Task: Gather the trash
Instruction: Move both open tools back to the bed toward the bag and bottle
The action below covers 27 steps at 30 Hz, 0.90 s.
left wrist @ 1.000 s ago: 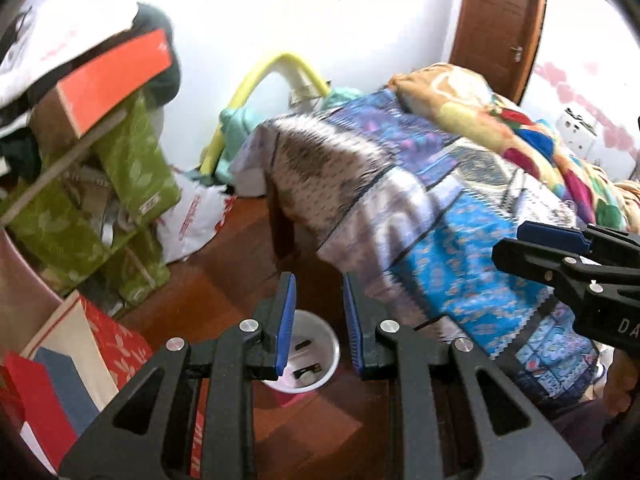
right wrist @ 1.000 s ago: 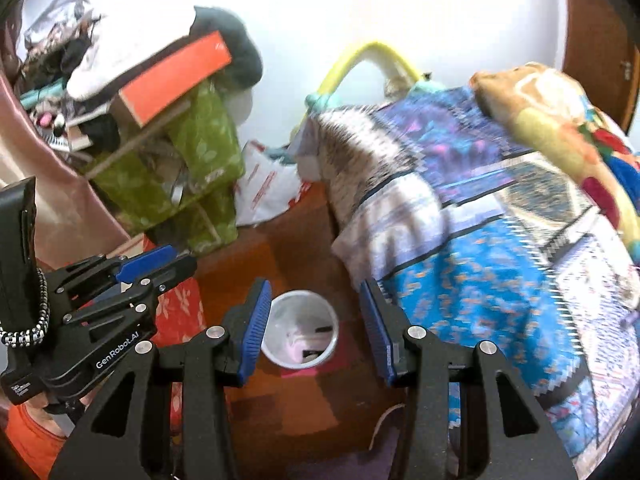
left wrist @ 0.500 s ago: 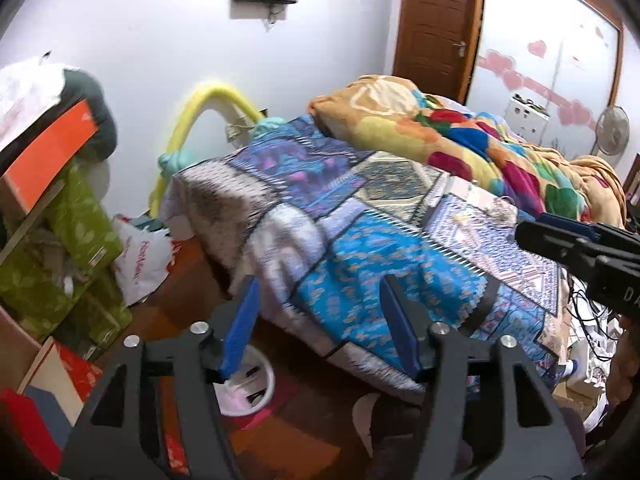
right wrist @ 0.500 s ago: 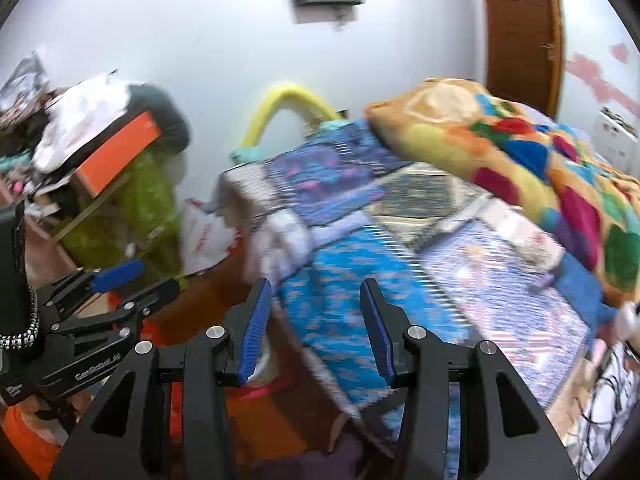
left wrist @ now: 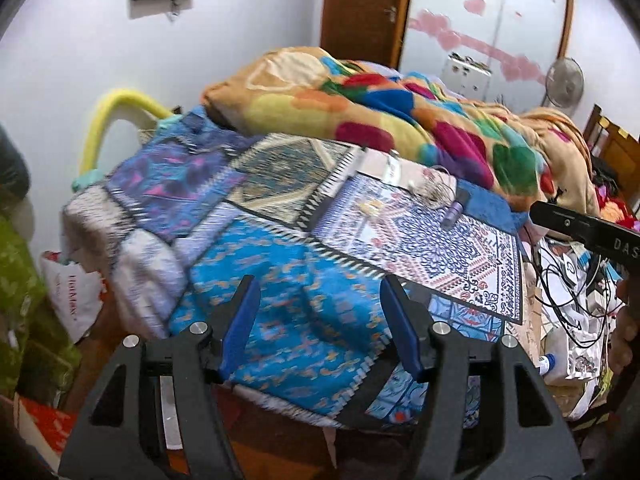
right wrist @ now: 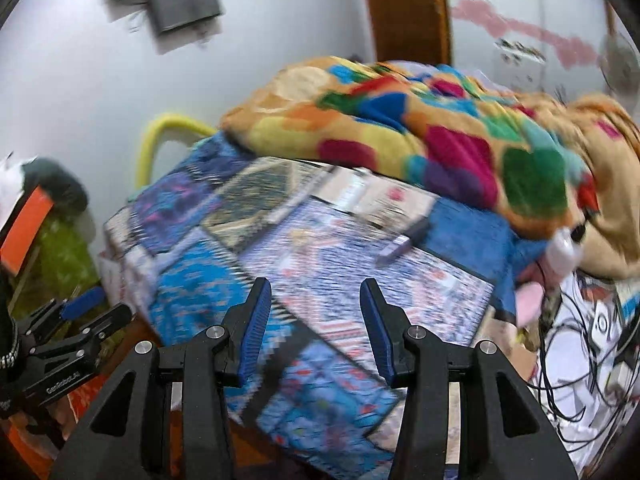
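My left gripper (left wrist: 320,328) is open and empty, held above the near edge of a bed with a blue patchwork cover (left wrist: 304,320). My right gripper (right wrist: 316,328) is open and empty over the same cover (right wrist: 344,280). On the cover lie a small purple tube-like item (left wrist: 454,210), which also shows in the right wrist view (right wrist: 398,246), a yellowish scrap (left wrist: 370,206) and a pale crumpled piece (left wrist: 436,188). The left gripper shows at the left of the right wrist view (right wrist: 76,320). The right gripper's body (left wrist: 588,232) shows at the right of the left wrist view.
A multicoloured blanket (left wrist: 400,120) is heaped on the far side of the bed. Cables and clutter (left wrist: 572,304) lie to the right. A white plastic bag (left wrist: 72,300) and green boxes (left wrist: 16,288) stand at left. A brown door (left wrist: 364,8) is behind.
Both grippers have swung up and right from the white bin on the floor to the bed top. The left gripper's jaws have opened wider. The bin has left view.
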Available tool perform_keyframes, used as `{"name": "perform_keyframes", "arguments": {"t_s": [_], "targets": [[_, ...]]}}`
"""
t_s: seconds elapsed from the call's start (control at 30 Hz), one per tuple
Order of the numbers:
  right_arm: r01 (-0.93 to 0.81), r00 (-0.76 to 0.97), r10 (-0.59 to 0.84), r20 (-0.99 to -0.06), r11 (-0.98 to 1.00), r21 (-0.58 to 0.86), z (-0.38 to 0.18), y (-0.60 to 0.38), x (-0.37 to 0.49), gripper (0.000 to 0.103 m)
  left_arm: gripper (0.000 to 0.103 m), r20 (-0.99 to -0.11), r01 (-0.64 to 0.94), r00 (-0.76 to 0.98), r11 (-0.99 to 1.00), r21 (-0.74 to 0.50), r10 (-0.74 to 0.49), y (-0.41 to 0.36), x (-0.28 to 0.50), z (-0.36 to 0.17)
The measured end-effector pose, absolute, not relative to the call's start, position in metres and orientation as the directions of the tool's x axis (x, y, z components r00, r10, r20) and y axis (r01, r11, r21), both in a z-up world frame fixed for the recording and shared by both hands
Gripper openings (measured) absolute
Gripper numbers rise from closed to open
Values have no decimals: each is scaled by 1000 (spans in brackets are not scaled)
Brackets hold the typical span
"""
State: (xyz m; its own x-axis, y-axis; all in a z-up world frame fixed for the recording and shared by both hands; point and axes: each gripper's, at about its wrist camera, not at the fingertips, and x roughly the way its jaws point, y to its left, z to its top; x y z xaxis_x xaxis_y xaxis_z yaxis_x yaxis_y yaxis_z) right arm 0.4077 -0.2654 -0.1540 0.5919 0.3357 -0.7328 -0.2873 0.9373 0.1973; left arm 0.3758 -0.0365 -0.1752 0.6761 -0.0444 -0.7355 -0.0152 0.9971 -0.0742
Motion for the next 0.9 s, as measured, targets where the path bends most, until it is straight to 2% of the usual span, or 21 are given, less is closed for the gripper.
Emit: {"name": "perform_keyframes", "arguments": {"t_s": [0.13, 0.3, 0.9], "targets": [[-228, 593, 270, -759, 960, 163, -177, -287, 432, 43, 61, -765, 19, 640, 997, -78, -72, -54, 410, -199], [-191, 551, 295, -780, 955, 226, -204, -302, 468, 43, 61, -796, 31, 599, 996, -84, -86, -65, 453, -224], [-145, 521, 290, -803, 957, 252, -263, -286, 548, 43, 61, -798, 43, 588, 990, -134, -133, -85, 554, -262]]}}
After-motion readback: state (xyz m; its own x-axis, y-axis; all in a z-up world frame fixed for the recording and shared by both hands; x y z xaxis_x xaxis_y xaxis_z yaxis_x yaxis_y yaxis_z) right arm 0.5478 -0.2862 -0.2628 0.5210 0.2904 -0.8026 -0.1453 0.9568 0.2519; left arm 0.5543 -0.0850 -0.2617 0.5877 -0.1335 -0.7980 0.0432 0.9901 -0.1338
